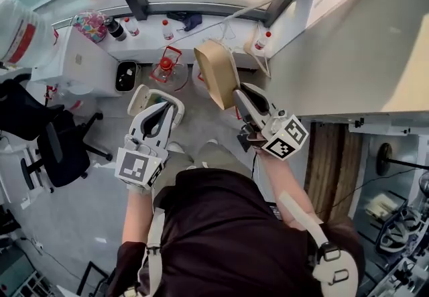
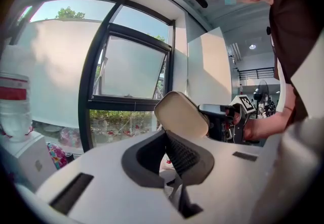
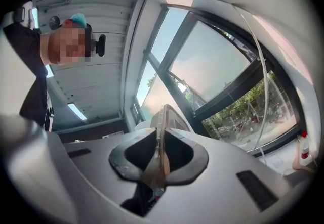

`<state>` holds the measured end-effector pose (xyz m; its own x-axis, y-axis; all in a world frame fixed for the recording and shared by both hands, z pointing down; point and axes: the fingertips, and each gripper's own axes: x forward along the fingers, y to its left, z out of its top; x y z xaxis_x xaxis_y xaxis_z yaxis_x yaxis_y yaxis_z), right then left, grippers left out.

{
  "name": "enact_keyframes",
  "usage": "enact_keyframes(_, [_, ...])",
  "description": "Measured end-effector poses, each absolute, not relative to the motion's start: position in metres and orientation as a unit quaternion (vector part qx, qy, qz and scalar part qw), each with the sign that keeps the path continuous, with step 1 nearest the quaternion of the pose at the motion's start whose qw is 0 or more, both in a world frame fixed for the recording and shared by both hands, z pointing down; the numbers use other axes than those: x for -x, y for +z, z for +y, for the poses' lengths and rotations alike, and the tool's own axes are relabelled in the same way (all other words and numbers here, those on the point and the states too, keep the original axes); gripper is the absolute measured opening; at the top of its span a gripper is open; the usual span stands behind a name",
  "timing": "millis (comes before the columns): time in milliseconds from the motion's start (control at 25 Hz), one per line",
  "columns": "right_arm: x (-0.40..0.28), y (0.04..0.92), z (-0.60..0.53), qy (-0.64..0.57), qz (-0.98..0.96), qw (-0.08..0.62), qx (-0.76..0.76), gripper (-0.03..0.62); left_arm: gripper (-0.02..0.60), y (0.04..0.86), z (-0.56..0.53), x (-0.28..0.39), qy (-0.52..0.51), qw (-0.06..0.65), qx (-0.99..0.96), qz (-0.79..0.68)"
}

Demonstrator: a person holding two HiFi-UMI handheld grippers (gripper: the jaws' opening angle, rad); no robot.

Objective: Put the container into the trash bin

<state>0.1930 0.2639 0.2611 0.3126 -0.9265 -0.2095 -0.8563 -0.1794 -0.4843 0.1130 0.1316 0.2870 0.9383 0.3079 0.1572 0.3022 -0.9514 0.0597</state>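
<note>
Tan shallow container (image 1: 216, 74), tilted edgewise

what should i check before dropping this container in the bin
1. Right gripper has a grip on the container: ok, its jaws are shut on the container's edge.
2. Left gripper is free: ok, its jaws are together with nothing between them.
3. Trash bin is in sight: ok, it is on the floor below the left gripper.
4. Container is above the bin: not ok, in the head view it is held off to the bin's right.
5. Bin mouth is open: cannot tell, the left gripper covers part of it.
</note>
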Motion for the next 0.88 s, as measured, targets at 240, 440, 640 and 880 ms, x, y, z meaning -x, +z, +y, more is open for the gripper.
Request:
enact_keyframes(240, [-0.173, 0.267, 0.205, -0.084, 0.612, 0.254, 0.744, 0.058, 0.006, 0.297, 0.075, -0.081, 0.085, 0.028, -0.99, 0.107])
enact_keyframes(440, [-0.153, 0.272, 0.152, -0.105, 0.634, 0.236, 0.729, 0.058, 0.006, 0.302, 0.024, -0.053, 0.084, 0.045, -0.993, 0.07])
enact_keyframes(640, [-0.136, 0.284, 0.105, -0.125, 0.643, 0.216, 0.724, 0.058, 0.006, 0.312, -0.019, -0.029, 0.083, 0.058, -0.994, 0.049])
enact_keyframes(880, [-0.11, 0.308, 0.055, -0.153, 0.649, 0.185, 0.722, 0.058, 0.006, 0.334, -0.066, 0.004, 0.091, 0.075, -0.992, 0.033])
